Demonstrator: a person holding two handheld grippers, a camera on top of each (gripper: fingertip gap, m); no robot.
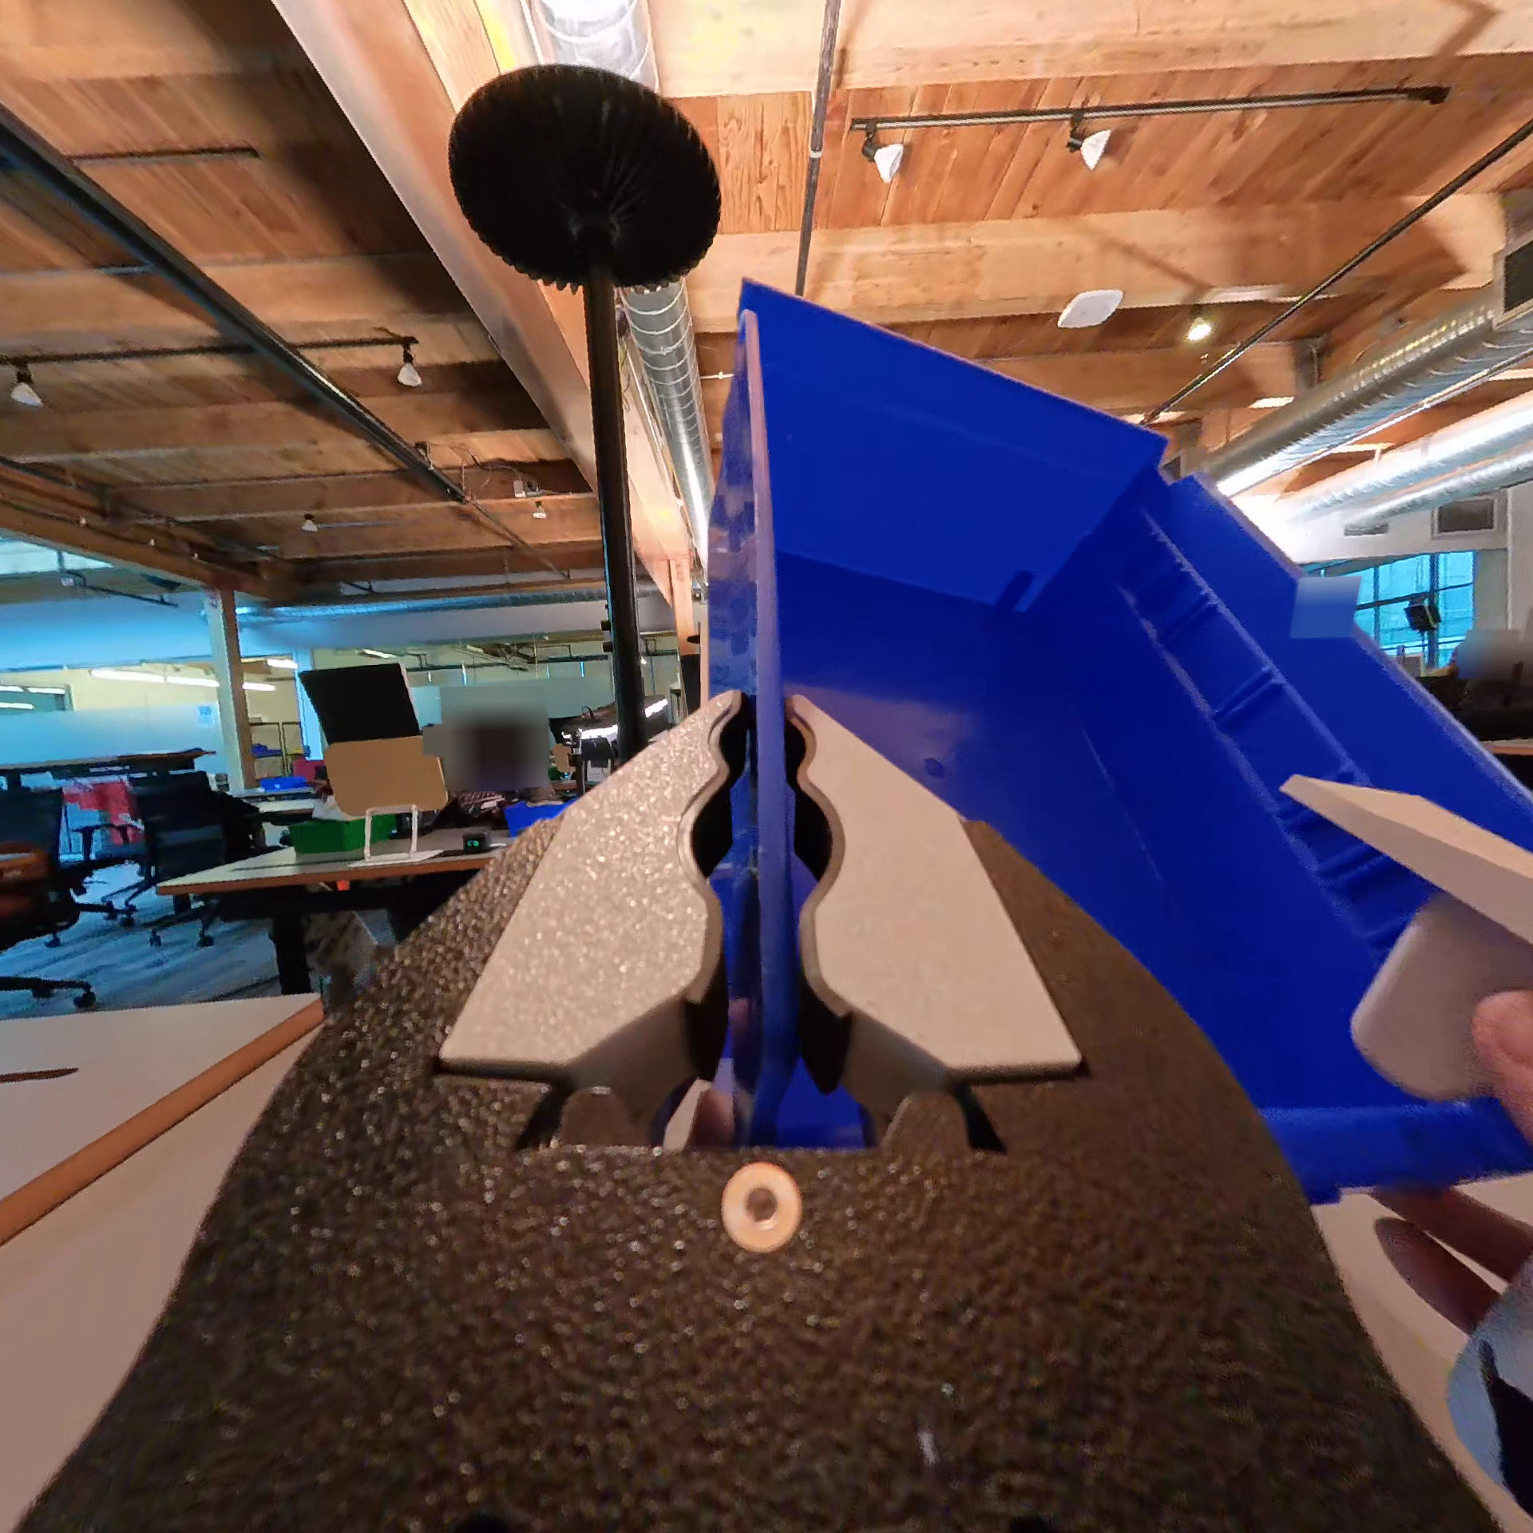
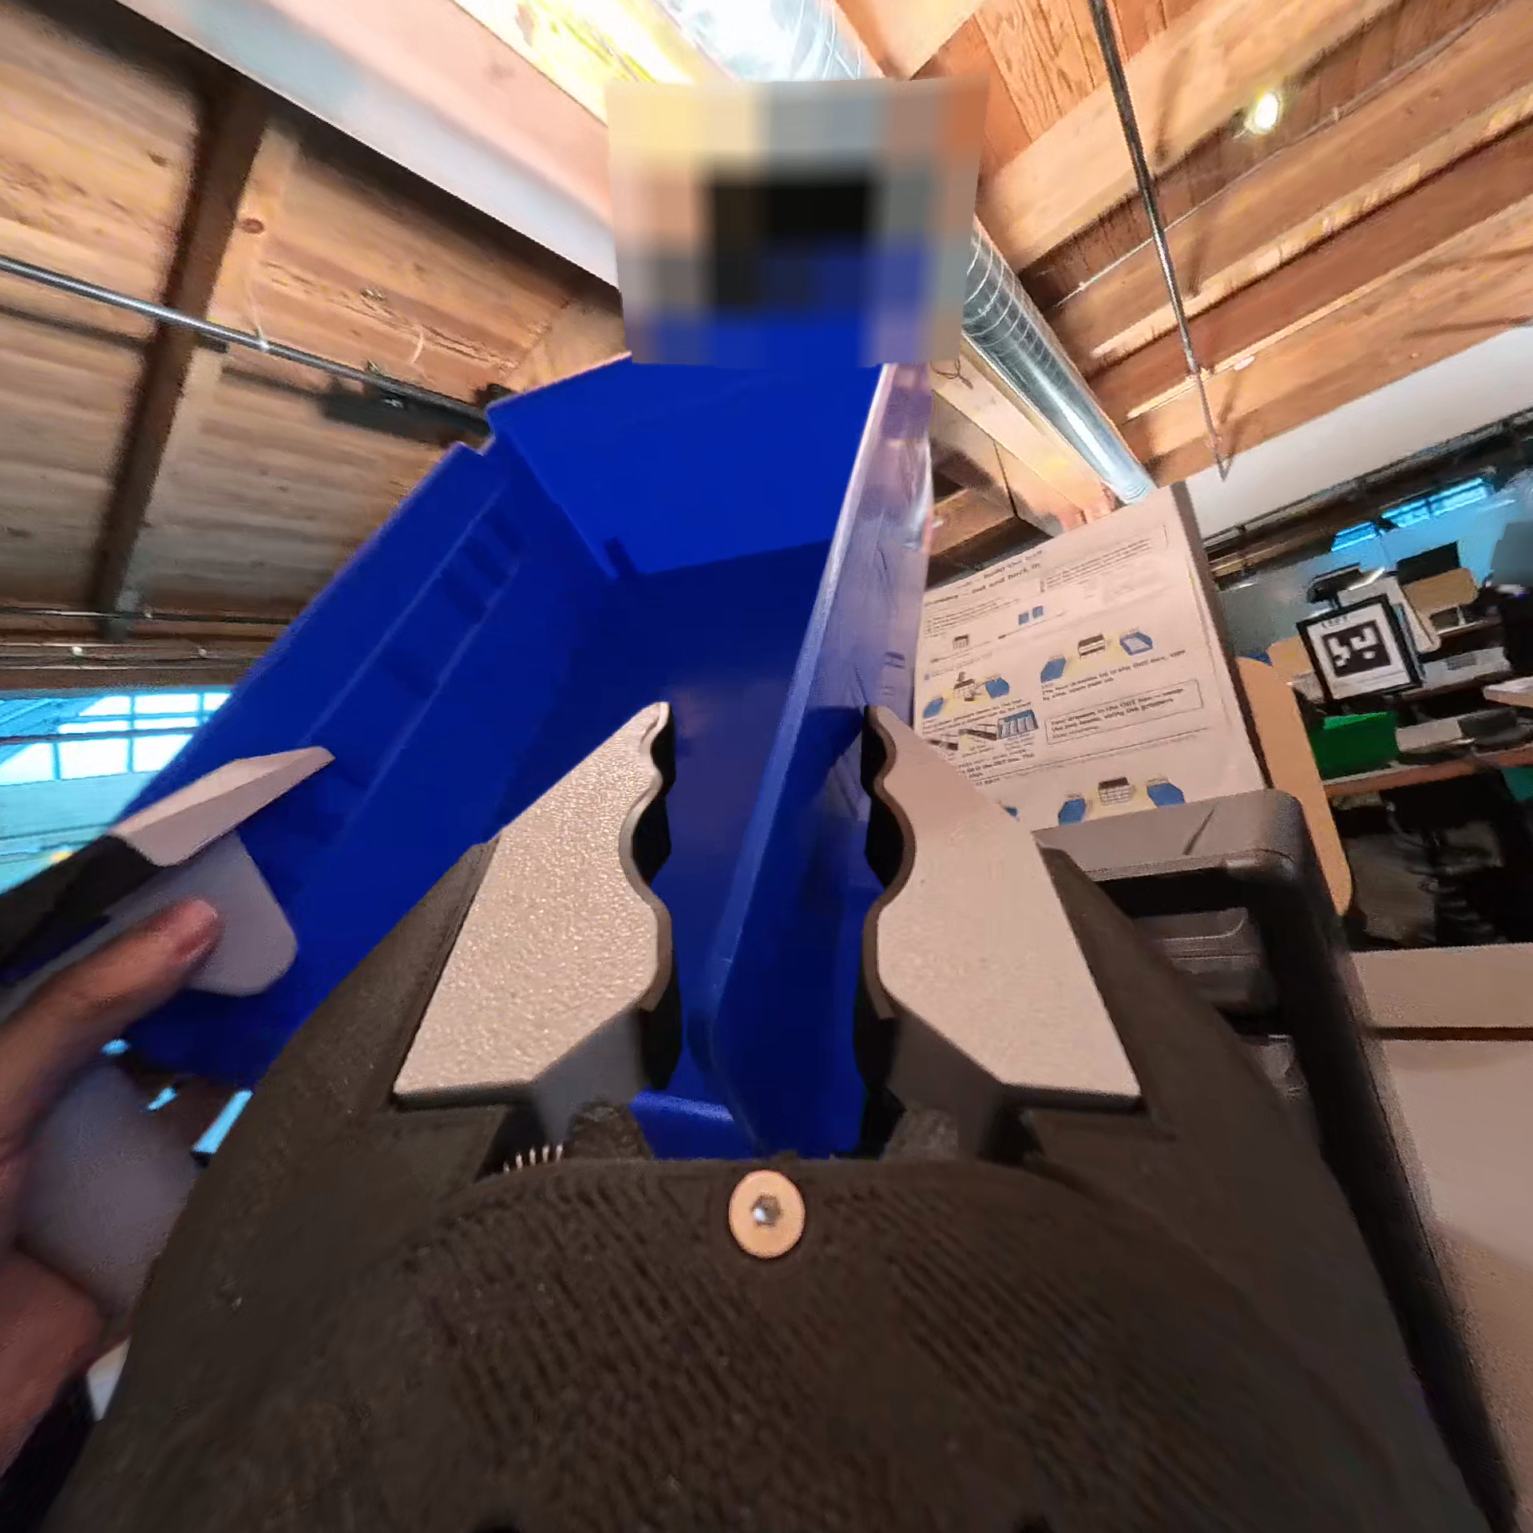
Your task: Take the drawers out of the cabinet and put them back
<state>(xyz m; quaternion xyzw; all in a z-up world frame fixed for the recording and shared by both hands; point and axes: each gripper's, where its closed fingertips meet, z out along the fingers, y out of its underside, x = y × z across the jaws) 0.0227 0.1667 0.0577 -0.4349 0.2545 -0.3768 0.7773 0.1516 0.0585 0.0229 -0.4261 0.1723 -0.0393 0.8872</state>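
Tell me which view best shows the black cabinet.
The right wrist view. The black cabinet sits at right, just behind the right gripper, whose fingers straddle the blue drawer wall without closing on it. The left wrist view shows no cabinet, only the left gripper clamping the drawer.

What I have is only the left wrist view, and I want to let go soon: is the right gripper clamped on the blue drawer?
Observer: No. The right gripper sits astride one side wall of the blue drawer with its jaws open and a gap on each side of the wall.
Operator: Where is the cabinet? I cannot see it.
Observer: The dark cabinet stands just to the right of the right gripper, past that drawer wall.
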